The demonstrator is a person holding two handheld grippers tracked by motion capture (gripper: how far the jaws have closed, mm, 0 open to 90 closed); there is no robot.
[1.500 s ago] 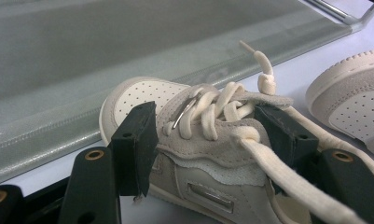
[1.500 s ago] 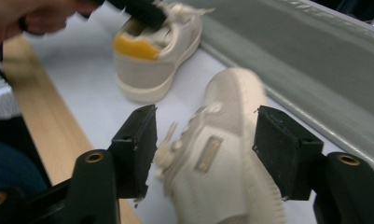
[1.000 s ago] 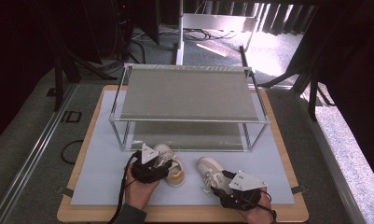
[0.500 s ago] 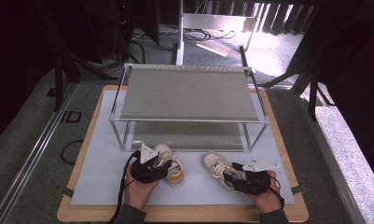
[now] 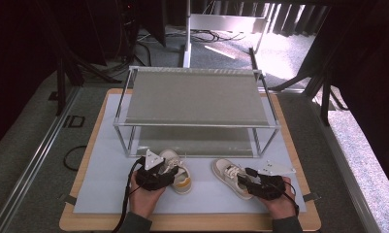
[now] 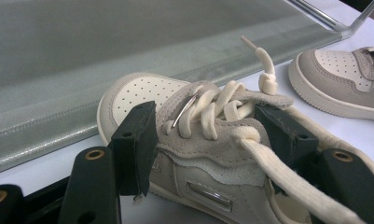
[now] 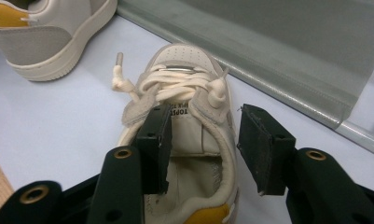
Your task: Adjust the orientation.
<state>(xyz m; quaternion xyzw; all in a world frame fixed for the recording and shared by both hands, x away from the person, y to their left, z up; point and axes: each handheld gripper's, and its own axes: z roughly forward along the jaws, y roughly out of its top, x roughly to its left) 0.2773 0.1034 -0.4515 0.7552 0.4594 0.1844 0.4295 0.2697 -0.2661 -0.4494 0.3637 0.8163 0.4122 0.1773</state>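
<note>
The left shoe [image 5: 175, 171] is clamped across its laced upper by the left gripper [image 6: 208, 135], on the mat in front of the rack [image 5: 197, 99]. The right gripper [image 7: 203, 140] has just been closing; one jaw is inside the right shoe [image 5: 231, 175], one outside its wall, not yet pressing. Neither shoe is shelved; judged early.

Black grippers [image 5: 155, 175], brass-ringed screw holes, square black jaws, grey triangular top plates, trailing black cables.
</note>
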